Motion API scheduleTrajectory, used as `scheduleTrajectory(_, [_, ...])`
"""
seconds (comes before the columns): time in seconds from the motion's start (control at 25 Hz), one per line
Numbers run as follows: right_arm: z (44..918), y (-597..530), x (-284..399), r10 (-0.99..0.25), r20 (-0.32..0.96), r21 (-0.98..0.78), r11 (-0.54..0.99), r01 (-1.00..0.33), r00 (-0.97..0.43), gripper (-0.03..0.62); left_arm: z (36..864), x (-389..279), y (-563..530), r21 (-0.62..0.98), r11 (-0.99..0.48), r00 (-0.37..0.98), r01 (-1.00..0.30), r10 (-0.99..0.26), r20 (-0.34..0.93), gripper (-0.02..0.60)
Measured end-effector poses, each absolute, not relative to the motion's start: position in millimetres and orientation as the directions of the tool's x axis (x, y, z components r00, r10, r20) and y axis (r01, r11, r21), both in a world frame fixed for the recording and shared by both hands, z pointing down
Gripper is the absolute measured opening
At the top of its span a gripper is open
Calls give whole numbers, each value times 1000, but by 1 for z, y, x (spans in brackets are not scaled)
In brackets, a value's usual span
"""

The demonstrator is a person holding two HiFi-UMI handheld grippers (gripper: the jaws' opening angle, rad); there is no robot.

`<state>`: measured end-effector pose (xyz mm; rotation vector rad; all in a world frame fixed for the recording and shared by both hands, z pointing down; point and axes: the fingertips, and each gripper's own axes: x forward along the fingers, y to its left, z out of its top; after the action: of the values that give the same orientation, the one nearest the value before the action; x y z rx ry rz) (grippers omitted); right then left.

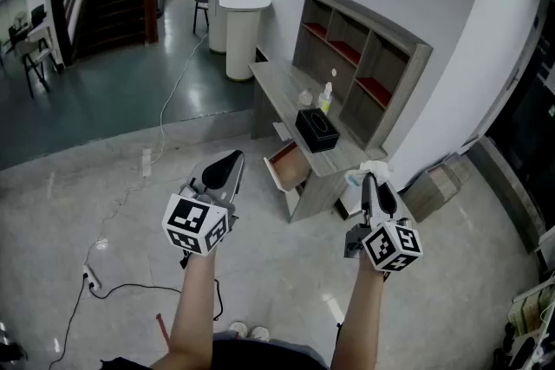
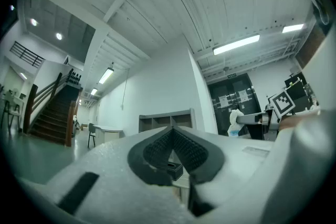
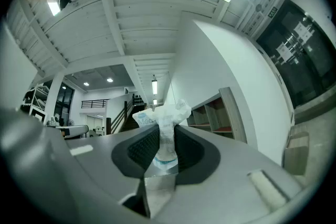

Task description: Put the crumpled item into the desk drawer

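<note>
The crumpled item is a white wad with blue print, pinched upright between the pads of my right gripper; in the right gripper view the wad sticks out above the jaws. It hangs near the grey desk's front right corner. The desk drawer stands pulled out, its reddish inside showing. My left gripper is held out left of the drawer, above the floor, with its pads meeting at the tips and nothing between them.
A black tissue box and a small bottle stand on the desk below a grey shelf unit. A cardboard box lies by the wall at right. Cables trail over the floor at left. A white round counter is farther back.
</note>
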<state>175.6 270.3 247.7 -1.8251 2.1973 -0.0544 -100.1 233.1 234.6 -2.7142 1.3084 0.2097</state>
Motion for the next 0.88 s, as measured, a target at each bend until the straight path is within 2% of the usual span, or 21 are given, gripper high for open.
scheduleTrajectory(0.88, [261,244,162,-974,-180,-251,183,-951,-140,97,251,-125,207,-10,-624,617,-781,-770,-160,0])
